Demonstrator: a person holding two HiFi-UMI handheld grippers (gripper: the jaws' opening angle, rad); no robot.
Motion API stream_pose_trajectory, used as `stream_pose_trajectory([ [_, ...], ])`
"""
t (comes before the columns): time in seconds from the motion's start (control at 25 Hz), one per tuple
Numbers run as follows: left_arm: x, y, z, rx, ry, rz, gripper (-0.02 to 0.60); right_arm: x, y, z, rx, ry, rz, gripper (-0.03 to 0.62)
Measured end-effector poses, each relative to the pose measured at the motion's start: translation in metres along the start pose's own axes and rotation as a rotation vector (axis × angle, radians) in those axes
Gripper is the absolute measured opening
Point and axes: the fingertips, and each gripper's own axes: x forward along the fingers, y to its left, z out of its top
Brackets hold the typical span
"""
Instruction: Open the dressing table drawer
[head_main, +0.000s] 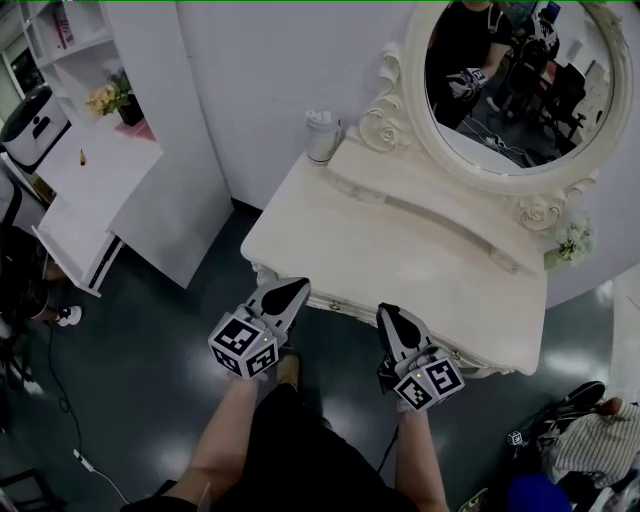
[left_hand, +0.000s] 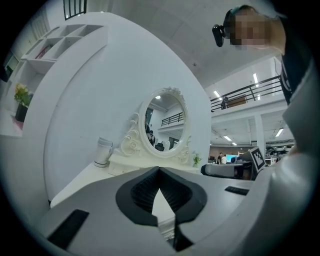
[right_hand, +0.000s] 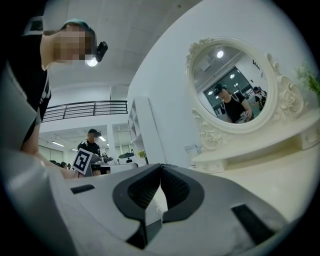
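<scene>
A white-walled room with a dark floor holds a cream dressing table (head_main: 300, 215) set against the wall. An oval carved-frame mirror (head_main: 520, 80) rises at the back of it. A white cup (head_main: 321, 135) stands at one back corner and a small plant (head_main: 572, 240) at the other.

The drawer (head_main: 345, 305) sits in the apron under the worktop's front edge. From the head view only a thin strip of it shows, running from upper left to lower right. A small dot on that strip may be a knob, but it is too small to be sure.

Both tools are at that front edge, pointing level toward the mirror. The left tool (head_main: 288, 292) has its tips meeting with nothing between them. The right tool (head_main: 390, 312) looks the same, pinched together and empty.

The strip of drawer front lies between the two tools, so neither is clearly the nearer. Both gripper views look out across the worktop rather than at the apron, which suggests the tips sit at or above the top surface. The drawer front therefore lies below and just ahead of them. Either tool would probably have to drop under the overhanging edge and open its jaws before it could catch a pull.
</scene>
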Motion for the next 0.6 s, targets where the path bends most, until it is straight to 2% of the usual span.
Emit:
stream_pose_trajectory([
  [0.36, 0.046, 0.060, 0.013, -0.025, 0.009, -0.041, 0.008, 0.069, -0.025, -0.002, 0.010, 0.034, -0.016, 0.006],
  [0.6, 0.072, 0.089, 0.012, -0.042, 0.040, -0.077, 0.008, 0.098, -0.044, -0.005, 0.021, 0.042, -0.065, 0.006],
])
